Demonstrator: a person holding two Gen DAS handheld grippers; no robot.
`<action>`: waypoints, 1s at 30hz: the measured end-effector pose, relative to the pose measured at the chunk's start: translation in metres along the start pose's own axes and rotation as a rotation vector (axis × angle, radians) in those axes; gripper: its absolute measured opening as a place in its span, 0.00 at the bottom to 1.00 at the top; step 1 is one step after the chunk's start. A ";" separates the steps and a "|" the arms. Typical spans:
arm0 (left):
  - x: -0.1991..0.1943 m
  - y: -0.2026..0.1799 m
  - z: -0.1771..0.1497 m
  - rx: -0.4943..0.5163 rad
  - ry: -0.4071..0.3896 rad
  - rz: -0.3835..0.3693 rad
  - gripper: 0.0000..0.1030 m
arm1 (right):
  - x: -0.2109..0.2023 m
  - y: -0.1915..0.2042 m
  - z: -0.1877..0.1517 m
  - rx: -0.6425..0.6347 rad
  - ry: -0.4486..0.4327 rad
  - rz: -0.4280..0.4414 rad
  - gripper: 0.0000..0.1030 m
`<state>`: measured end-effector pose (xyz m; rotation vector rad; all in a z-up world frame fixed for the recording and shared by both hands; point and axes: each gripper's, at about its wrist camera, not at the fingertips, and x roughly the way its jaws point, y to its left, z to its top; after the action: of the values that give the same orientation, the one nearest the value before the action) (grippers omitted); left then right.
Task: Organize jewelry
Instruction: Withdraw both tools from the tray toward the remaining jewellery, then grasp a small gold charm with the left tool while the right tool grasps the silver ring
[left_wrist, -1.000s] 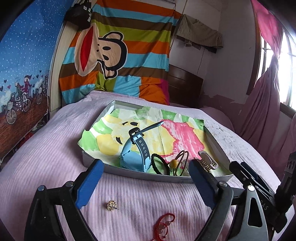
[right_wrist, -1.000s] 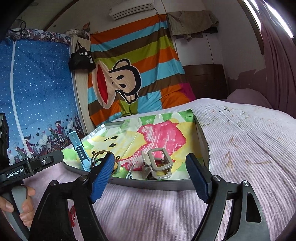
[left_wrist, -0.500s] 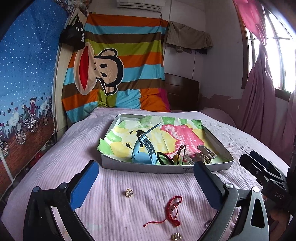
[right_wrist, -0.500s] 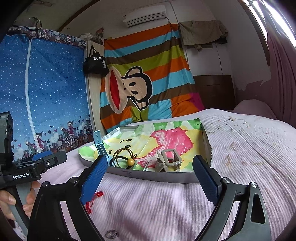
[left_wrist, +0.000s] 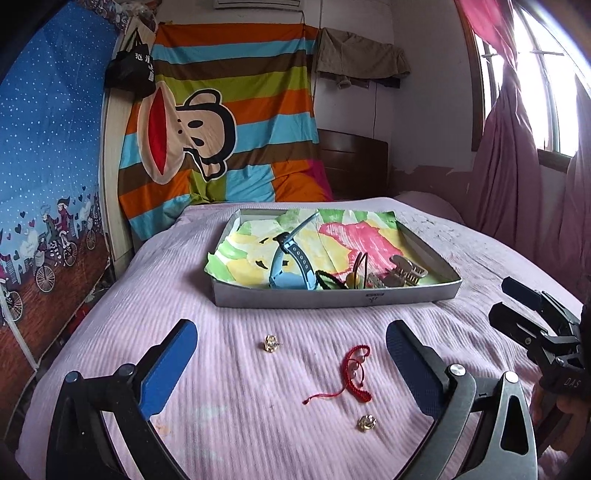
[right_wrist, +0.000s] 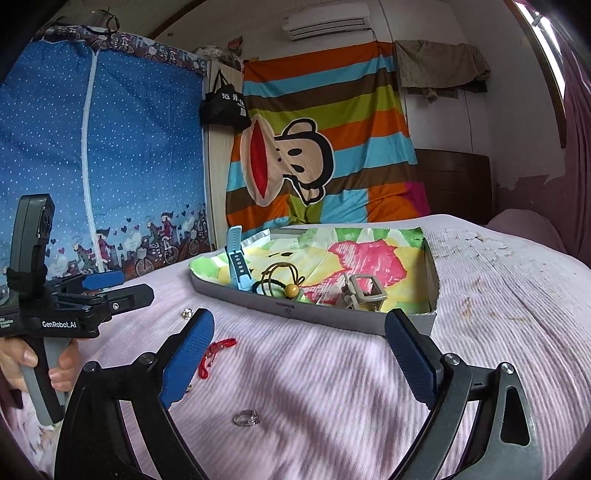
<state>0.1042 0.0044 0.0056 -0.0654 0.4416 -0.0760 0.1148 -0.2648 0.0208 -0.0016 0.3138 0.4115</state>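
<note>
Grippers both spread w/ nothing held, left gripper (left_wrist: 291, 365) over red bracelet (left_wrist: 354, 369) lying on bedspread (left_wrist: 184, 280) near tray (left_wrist: 332, 297); right gripper (right_wrist: 299, 358) idle; best drop straight, pinch cord's thick loop

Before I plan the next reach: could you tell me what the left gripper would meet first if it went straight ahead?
Likely the red bracelet on the bed, lying between the open left gripper and the tray; a gold stud sits just left. Depth is uncertain.
</note>
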 end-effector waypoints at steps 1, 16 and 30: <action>0.001 0.001 -0.002 0.001 0.012 -0.001 1.00 | 0.000 0.000 -0.002 -0.007 0.010 0.001 0.88; 0.009 -0.012 -0.019 0.066 0.150 -0.111 0.91 | 0.023 0.009 -0.025 -0.037 0.182 0.064 0.58; 0.020 -0.014 -0.031 0.019 0.269 -0.252 0.47 | 0.036 0.018 -0.035 -0.056 0.284 0.136 0.32</action>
<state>0.1081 -0.0131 -0.0300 -0.0926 0.7002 -0.3397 0.1287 -0.2360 -0.0224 -0.0948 0.5847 0.5560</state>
